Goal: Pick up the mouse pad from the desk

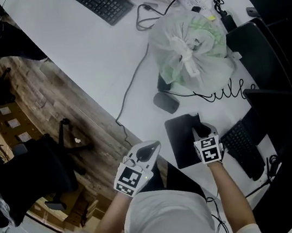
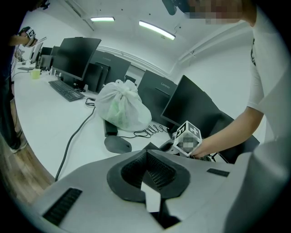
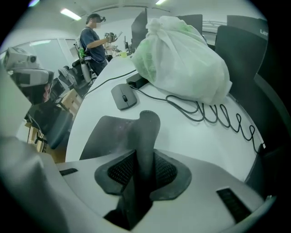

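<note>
The black mouse pad (image 1: 182, 141) lies on the white desk (image 1: 92, 56) near its front edge. My right gripper (image 1: 199, 131) points steeply down at the pad's right edge and is shut on it. In the right gripper view a raised fold of the mouse pad (image 3: 146, 132) stands pinched between the jaws of the right gripper (image 3: 145, 157), while the rest lies flat to the left. My left gripper (image 1: 150, 151) hovers at the desk's front edge, left of the pad. In the left gripper view the left gripper (image 2: 146, 154) has its tips together with nothing between them.
A grey mouse (image 1: 166, 102) lies just beyond the pad. Behind it sits a knotted plastic bag (image 1: 193, 51) with a coiled cable (image 1: 225, 93) beside it. A black keyboard (image 1: 243, 148) and a monitor (image 1: 286, 118) stand right of the pad. An office chair (image 1: 44, 167) is on the wooden floor at left.
</note>
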Demonstrator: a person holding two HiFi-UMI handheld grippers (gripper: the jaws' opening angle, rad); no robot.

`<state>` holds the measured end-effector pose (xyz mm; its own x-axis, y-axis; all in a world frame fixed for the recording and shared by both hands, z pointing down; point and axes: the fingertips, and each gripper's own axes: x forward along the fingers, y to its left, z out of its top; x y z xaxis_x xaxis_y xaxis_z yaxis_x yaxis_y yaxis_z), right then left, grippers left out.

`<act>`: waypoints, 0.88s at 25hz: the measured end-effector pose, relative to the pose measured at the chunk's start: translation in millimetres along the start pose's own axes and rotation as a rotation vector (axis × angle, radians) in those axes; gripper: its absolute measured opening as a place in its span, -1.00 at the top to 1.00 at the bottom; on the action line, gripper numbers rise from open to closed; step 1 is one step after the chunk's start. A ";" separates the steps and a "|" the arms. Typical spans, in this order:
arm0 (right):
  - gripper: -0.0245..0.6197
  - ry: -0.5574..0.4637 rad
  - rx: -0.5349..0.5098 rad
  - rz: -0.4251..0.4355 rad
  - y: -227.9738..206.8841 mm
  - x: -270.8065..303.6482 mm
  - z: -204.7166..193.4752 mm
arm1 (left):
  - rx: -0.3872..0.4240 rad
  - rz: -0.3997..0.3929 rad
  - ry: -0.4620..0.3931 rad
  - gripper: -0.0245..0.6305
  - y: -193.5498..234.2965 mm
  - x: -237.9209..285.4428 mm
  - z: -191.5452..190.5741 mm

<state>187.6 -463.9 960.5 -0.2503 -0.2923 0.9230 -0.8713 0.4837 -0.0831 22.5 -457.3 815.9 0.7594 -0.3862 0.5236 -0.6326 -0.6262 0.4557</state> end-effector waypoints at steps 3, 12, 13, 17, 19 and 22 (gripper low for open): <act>0.65 0.000 -0.024 0.006 5.2 -3.8 1.4 | 0.010 0.002 -0.009 0.87 -0.3 -6.8 4.2; 0.78 -0.068 -0.001 0.029 22.8 -48.6 16.1 | 0.070 -0.019 -0.046 0.87 -10.2 -36.8 22.9; 0.78 -0.074 0.011 0.022 23.3 -56.6 16.1 | 0.077 -0.025 -0.049 0.87 -12.9 -41.5 25.0; 0.79 -0.099 0.054 -0.017 22.5 -91.3 17.6 | 0.114 -0.054 -0.059 0.87 -23.3 -60.9 33.9; 0.79 -0.128 0.081 -0.048 18.1 -106.9 22.9 | 0.141 -0.072 -0.069 0.87 -24.8 -67.5 40.7; 0.79 -0.177 0.134 -0.094 12.7 -133.6 28.3 | 0.168 -0.099 -0.081 0.87 -30.4 -77.7 46.7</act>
<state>198.1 -442.1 825.5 -0.2250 -0.4765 0.8499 -0.9396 0.3371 -0.0598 -10.2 -440.0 727.7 0.8308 -0.3659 0.4195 -0.5250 -0.7655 0.3720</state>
